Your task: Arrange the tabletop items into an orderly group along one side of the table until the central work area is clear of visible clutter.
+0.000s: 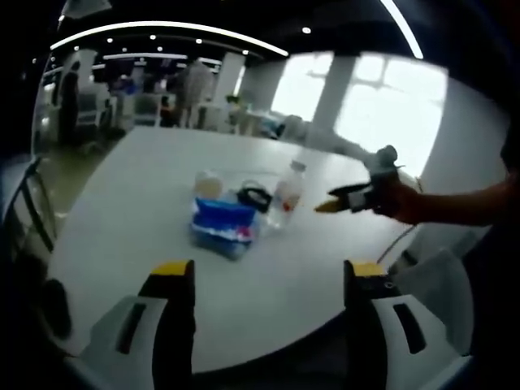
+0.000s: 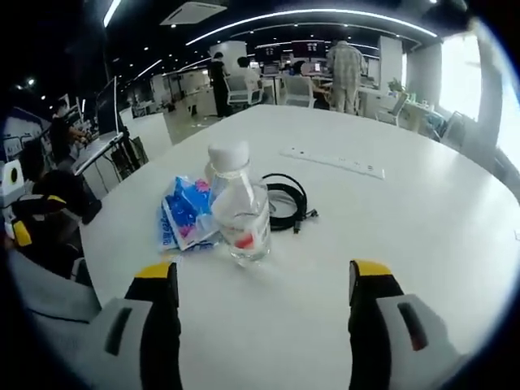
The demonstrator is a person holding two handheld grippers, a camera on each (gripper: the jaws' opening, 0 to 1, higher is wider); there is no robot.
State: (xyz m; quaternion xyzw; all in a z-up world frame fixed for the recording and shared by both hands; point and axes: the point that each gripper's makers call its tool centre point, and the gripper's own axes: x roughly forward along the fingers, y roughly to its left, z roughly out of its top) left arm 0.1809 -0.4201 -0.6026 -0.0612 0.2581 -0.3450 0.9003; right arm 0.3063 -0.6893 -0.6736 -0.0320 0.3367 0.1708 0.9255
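Right gripper view, water bottle (image 2: 240, 213) just ahead of right hand-held gripper (image 2: 266, 280), jaws wide, apart from it

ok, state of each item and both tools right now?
bottle: upright, capped, on the table
blue packet: lying flat beside the bottle
cable: coiled, behind the bottle
power strip: flat, farther back
left tool: open, empty
right tool: open, empty, facing the bottle
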